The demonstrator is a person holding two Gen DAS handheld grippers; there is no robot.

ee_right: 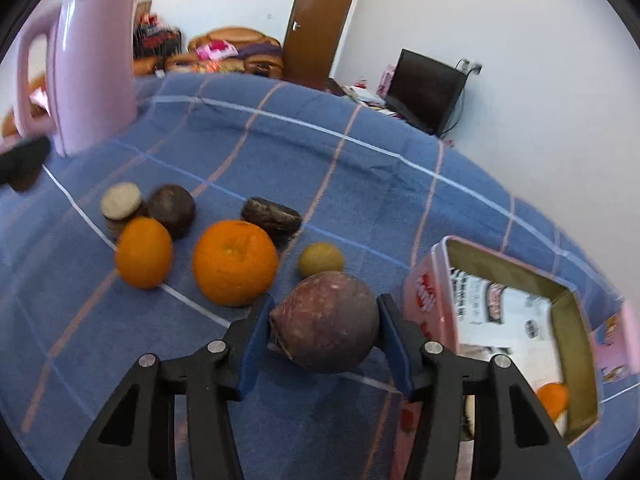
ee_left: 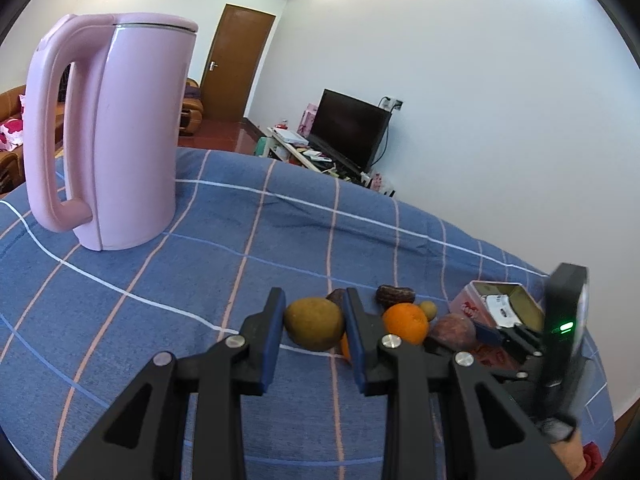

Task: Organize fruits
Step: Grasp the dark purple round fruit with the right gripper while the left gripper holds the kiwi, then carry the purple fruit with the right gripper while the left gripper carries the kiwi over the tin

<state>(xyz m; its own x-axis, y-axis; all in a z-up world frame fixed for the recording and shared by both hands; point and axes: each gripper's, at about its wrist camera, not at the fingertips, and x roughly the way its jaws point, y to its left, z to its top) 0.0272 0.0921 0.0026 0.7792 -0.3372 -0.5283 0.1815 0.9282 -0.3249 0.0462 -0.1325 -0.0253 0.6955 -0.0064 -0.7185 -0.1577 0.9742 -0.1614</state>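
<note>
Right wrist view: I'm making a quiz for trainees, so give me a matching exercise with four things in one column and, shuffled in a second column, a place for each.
Things:
1. purple-brown fruit
2. large orange
3. pink kettle
4. pink box

Places:
A. standing at the far left of the blue cloth
B. between the right tongs
C. open-topped, on the right side of the cloth
D. lying free on the cloth, left of the tongs

Pairs: 1-B; 2-D; 3-A; 4-C.
</note>
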